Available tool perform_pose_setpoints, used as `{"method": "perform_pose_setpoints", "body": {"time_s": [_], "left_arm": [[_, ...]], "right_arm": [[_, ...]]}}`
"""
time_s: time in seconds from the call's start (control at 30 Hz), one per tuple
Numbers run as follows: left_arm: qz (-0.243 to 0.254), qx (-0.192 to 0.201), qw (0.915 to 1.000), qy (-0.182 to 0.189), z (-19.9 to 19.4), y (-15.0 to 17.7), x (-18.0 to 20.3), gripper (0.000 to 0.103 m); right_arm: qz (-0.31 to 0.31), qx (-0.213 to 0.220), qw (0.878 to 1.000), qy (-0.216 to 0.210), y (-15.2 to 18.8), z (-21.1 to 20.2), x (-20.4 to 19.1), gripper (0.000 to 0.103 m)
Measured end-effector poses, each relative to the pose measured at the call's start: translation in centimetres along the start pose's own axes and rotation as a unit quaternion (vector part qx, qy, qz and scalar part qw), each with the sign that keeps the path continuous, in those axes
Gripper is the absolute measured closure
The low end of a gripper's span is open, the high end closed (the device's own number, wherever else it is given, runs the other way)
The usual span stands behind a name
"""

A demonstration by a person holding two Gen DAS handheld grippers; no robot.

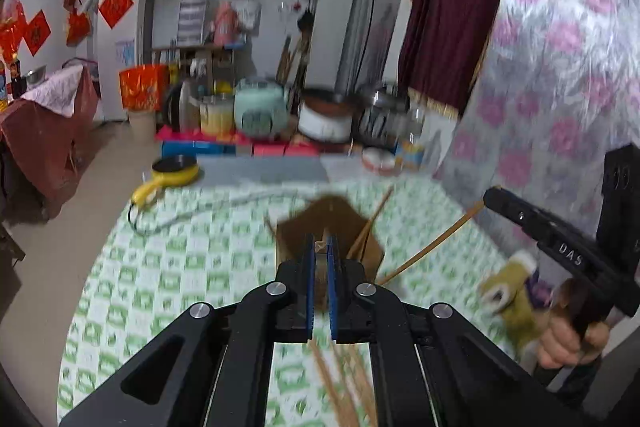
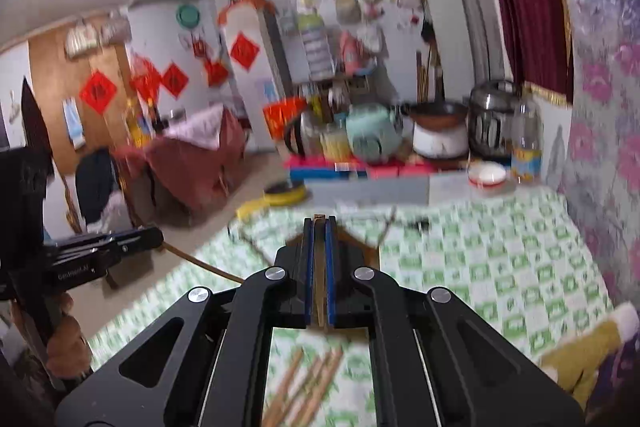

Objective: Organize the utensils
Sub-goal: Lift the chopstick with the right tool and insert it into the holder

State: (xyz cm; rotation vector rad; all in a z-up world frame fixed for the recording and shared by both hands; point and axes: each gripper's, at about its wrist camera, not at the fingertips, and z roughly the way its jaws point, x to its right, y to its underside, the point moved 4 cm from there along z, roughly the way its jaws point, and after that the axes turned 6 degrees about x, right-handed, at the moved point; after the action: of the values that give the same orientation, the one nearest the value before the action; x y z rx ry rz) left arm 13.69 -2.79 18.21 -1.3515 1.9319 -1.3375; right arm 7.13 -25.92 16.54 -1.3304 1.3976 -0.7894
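Observation:
A brown cardboard holder stands on the green-checked tablecloth with a chopstick leaning in it. My left gripper is shut on a chopstick just above the holder. My right gripper is shut on another chopstick; from the left wrist view that chopstick slants from the right gripper down toward the holder. Several loose chopsticks lie on the cloth under the grippers, and also show in the right wrist view.
A yellow pan with a cord sits at the table's far left edge. Cookers, a kettle and jars crowd the back. A bowl and bottle stand back right by the floral wall. A yellow glove lies right.

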Motion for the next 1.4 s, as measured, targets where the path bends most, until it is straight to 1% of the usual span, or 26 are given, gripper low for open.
{"method": "perform_pose_setpoints", "body": {"time_s": [0.07,0.1,0.13,0.2,0.23,0.3,0.33,0.43,0.57,0.77,1.13,1.17,1.2,1.23,1.27,1.3,1.33,1.37,1.4], "left_arm": [[-0.010,0.025,0.9996,-0.003,-0.3,-1.7,-0.1,0.097],[-0.013,0.038,0.9992,-0.009,-0.3,-2.3,-0.2,0.097],[-0.014,0.046,0.9987,-0.015,0.0,-2.7,-0.2,0.097],[-0.021,0.049,0.9985,-0.015,0.9,-3.1,-0.1,0.097],[-0.023,0.044,0.9987,-0.012,1.8,-2.9,-0.1,0.097],[-0.024,0.030,0.9992,-0.015,3.6,-2.5,-0.1,0.097],[-0.020,0.016,0.9995,-0.019,4.7,-2.3,-0.2,0.097],[-0.032,-0.015,0.9992,-0.016,7.2,-1.7,-0.8,0.097],[-0.045,-0.034,0.9982,-0.020,8.6,-0.9,-1.8,0.097],[-0.053,-0.042,0.9973,-0.029,8.9,-0.4,-2.6,0.097],[-0.054,-0.051,0.9967,-0.035,9.4,-0.1,-2.8,0.097],[-0.055,-0.051,0.9965,-0.036,9.5,-0.1,-2.9,0.097],[-0.057,-0.050,0.9963,-0.040,9.4,-0.1,-3.0,0.096],[-0.060,-0.047,0.9960,-0.047,9.3,-0.1,-3.1,0.094],[-0.064,-0.045,0.9955,-0.055,9.3,-0.2,-3.2,0.072],[-0.069,-0.039,0.9951,-0.060,9.0,-0.2,-3.4,0.035],[-0.074,-0.029,0.9950,-0.061,8.8,-0.4,-3.4,0.024],[-0.078,-0.015,0.9948,-0.064,8.4,-0.6,-3.5,0.021],[-0.075,-0.007,0.9945,-0.072,8.0,-0.8,-3.5,0.021]], "right_arm": [[0.005,0.035,0.999,0.013,-1.6,-0.1,-0.2,0.097],[0.005,0.044,0.999,0.017,-1.9,0.1,-0.3,0.097],[0.004,0.054,0.998,0.022,-2.2,0.3,-0.4,0.097],[0.002,0.066,0.997,0.033,-2.0,1.1,-0.3,0.097],[0.001,0.065,0.997,0.038,-1.6,1.6,-0.2,0.097],[-0.016,0.050,0.998,0.044,-0.9,3.2,-0.3,0.097],[-0.016,0.043,0.998,0.043,-0.7,3.9,-0.1,0.097],[-0.007,0.013,0.999,0.037,0.2,6.1,0.7,0.097],[0.011,-0.007,0.999,0.034,0.8,7.2,1.8,0.097],[0.023,-0.012,0.999,0.035,1.3,7.2,2.4,0.097],[0.038,-0.028,0.998,0.036,1.8,8.0,3.1,0.097],[0.039,-0.030,0.998,0.037,1.8,8.1,3.2,0.097],[0.041,-0.032,0.998,0.037,1.9,8.3,3.3,0.093],[0.046,-0.037,0.998,0.037,2.0,8.4,3.5,0.092],[0.050,-0.041,0.997,0.037,2.1,8.6,3.7,0.088],[0.055,-0.046,0.997,0.036,2.2,8.7,3.8,0.081],[0.058,-0.048,0.997,0.034,2.3,8.8,3.9,0.077],[0.060,-0.048,0.996,0.034,2.3,8.8,3.9,0.072],[0.060,-0.046,0.997,0.036,2.3,8.7,3.9,0.067]]}}
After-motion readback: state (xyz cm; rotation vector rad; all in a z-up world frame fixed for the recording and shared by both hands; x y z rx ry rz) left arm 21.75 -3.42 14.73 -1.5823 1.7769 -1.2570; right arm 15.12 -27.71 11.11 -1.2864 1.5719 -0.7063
